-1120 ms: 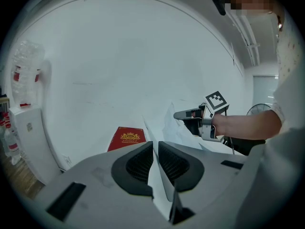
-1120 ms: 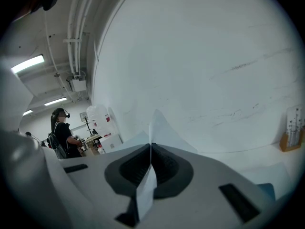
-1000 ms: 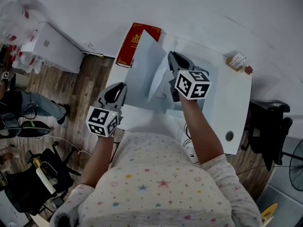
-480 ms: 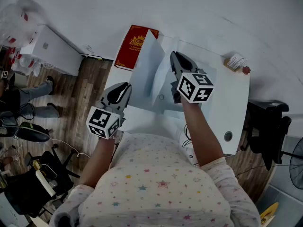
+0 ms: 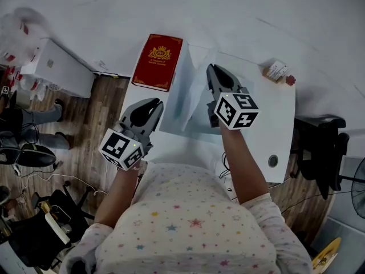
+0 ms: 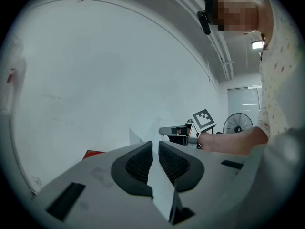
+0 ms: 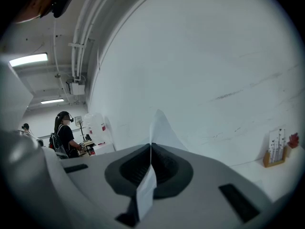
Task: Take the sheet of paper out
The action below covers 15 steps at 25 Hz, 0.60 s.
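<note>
A pale, thin folder sheet hangs over the white table between my two grippers. My left gripper is at its near left edge. In the left gripper view the left gripper is shut on a strip of this pale sheet. My right gripper is at the sheet's right side. The right gripper view shows the right gripper shut on a white sheet of paper that rises in a peak past the jaws. Where folder ends and paper begins is unclear from above.
A red book lies at the table's far left corner. A small card stand sits at the far right. A black chair stands right of the table and a white cabinet to the left on the wooden floor.
The sheet, upright and tall before, now hangs lower and flatter, and the red book is fully uncovered. My left gripper has moved up and right toward the table edge.
</note>
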Available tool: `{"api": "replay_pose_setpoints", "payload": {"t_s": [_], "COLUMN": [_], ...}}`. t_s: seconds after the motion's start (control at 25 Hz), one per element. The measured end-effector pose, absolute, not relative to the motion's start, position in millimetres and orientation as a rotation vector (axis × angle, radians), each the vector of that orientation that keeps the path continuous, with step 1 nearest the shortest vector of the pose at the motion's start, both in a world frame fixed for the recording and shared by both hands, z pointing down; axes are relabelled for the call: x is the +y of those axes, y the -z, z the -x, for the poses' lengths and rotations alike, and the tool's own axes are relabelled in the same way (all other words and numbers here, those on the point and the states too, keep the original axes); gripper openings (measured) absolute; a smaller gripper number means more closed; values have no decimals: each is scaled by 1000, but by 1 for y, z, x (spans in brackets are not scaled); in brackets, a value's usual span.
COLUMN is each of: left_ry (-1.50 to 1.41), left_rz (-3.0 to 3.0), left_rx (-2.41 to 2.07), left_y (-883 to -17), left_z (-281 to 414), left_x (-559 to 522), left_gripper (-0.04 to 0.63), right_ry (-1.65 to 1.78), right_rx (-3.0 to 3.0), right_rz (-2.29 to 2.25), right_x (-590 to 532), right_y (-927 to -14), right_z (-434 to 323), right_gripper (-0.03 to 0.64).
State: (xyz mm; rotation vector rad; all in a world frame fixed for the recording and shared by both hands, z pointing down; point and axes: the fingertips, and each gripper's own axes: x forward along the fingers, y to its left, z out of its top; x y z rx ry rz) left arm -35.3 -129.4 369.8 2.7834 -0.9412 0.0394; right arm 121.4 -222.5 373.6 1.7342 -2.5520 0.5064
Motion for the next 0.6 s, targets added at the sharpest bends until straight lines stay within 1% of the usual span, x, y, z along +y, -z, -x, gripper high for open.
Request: {"api": "replay_pose_setpoints", "payload": {"t_s": [0.2, 0.6], "left_ry": [-16, 30], "left_rz": [-2816, -2866], "left_rx": [-958, -1034], "left_y": [-357, -331], "left_z": [29, 19], "left_x": [-139, -163], "left_gripper": [43, 37], "right_ry": [-477, -294], "right_rx": [-2554, -2557], "right_rz": [-1772, -1845], "right_x": [-217, -198], "right_y": [-363, -321], "right_z": [-132, -149], "right_gripper": [3, 3]}}
